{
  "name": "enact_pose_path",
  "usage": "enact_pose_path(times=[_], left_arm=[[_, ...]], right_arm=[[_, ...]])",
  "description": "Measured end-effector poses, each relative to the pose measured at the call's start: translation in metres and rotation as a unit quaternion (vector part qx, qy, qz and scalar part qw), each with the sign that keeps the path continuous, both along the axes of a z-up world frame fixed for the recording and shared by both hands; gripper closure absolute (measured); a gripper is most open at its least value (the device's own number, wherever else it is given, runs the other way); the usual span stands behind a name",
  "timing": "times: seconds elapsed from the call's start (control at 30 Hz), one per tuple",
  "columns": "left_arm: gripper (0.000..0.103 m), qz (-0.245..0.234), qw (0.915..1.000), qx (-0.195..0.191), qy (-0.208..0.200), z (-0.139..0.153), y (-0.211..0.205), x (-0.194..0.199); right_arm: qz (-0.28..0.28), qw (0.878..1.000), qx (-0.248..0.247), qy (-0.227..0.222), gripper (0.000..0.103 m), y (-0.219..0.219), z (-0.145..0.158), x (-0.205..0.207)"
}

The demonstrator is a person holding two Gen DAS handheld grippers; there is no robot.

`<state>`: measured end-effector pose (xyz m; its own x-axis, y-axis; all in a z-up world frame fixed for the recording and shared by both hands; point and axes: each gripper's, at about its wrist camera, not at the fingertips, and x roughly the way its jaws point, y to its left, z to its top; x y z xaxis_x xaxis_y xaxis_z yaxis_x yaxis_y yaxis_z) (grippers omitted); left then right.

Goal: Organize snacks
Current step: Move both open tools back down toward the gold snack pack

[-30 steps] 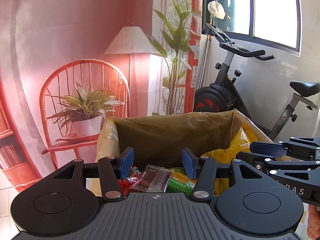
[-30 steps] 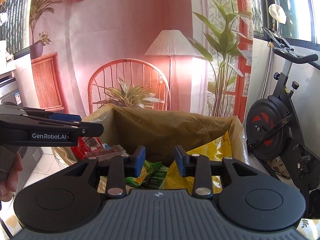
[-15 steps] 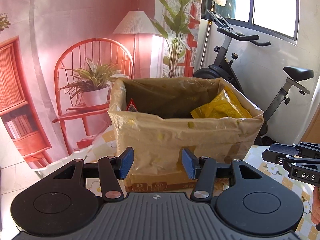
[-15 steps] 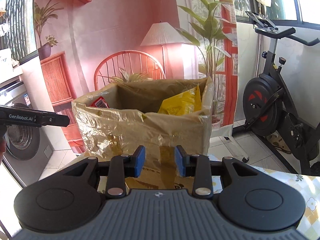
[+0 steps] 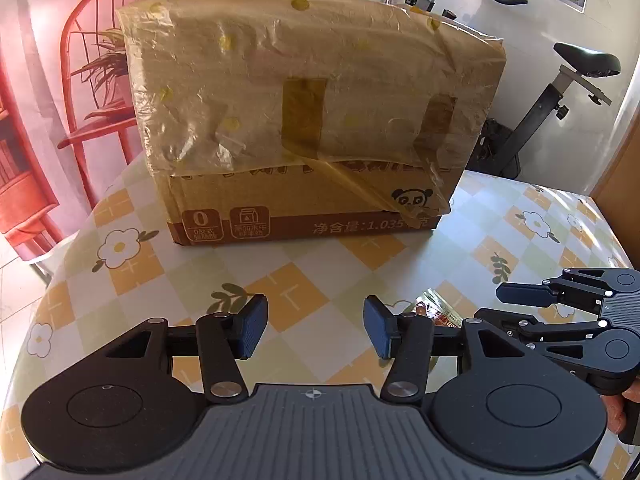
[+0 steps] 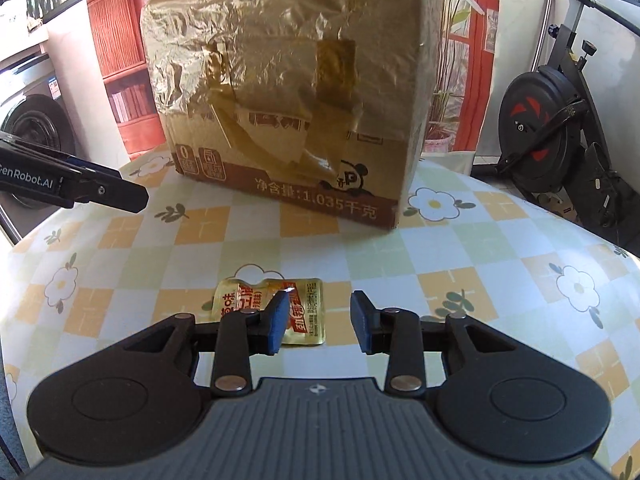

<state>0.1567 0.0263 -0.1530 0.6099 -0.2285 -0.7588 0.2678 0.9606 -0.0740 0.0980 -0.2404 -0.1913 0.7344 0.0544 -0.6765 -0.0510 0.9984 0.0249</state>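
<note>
Though plastic-lined, the box [image 6: 288, 92] hides its contents.

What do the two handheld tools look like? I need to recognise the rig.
Both tools, left and right, are matte black: round-lobed bodies, ribbed grey centre plate, silver pivot pins, blue textured pads. The left one carries white "GenRobot.AI" lettering on its side.

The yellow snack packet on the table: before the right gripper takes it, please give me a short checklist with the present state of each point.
1. Right gripper open, nothing between its pads: ok.
2. Yellow snack packet lying flat on the table, apart from the box: ok.
3. Packet centred between the jaws: not ok, it lies towards the left finger.
4. Left gripper empty: ok.
5. Room left inside the box: cannot tell.
</note>
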Motion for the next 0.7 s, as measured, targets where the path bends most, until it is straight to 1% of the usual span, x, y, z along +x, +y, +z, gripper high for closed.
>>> enact_pose_path(times=[0.03, 0.1, 0.2, 0.3, 0.4, 0.53, 0.7], left_arm=[[0.048, -0.002, 1.0, -0.004, 0.005, -0.006, -0.002, 0.002], [0.048, -0.007, 0.9999, -0.009, 0.012, -0.015, -0.005, 0.004], [0.048, -0.014, 0.9995, -0.019, 0.021, -0.026, -0.009, 0.006], [0.048, -0.02, 0.9992, -0.021, 0.028, -0.038, -0.017, 0.011], [0.048, -0.03, 0.999, -0.024, 0.024, -0.044, -0.021, 0.017], [0.049, -0.048, 0.9972, -0.05, 0.028, -0.05, -0.028, 0.028], [0.049, -0.082, 0.994, -0.062, 0.037, -0.061, -0.041, 0.031]], right_arm=[[0.007, 1.0, -0.004, 0.006, 0.061, 0.001, -0.005, 0.001], [0.021, 1.0, -0.008, 0.015, 0.054, 0.003, -0.013, 0.003], [0.034, 0.999, -0.013, 0.021, 0.051, 0.006, -0.022, 0.006], [0.032, 0.999, -0.009, 0.019, 0.051, 0.007, -0.025, 0.008], [0.02, 1.0, -0.002, 0.017, 0.051, 0.007, -0.023, 0.006], [0.008, 1.0, 0.01, 0.013, 0.051, 0.005, -0.02, -0.002], [-0.015, 0.999, 0.027, 0.01, 0.051, 0.006, -0.021, -0.015]])
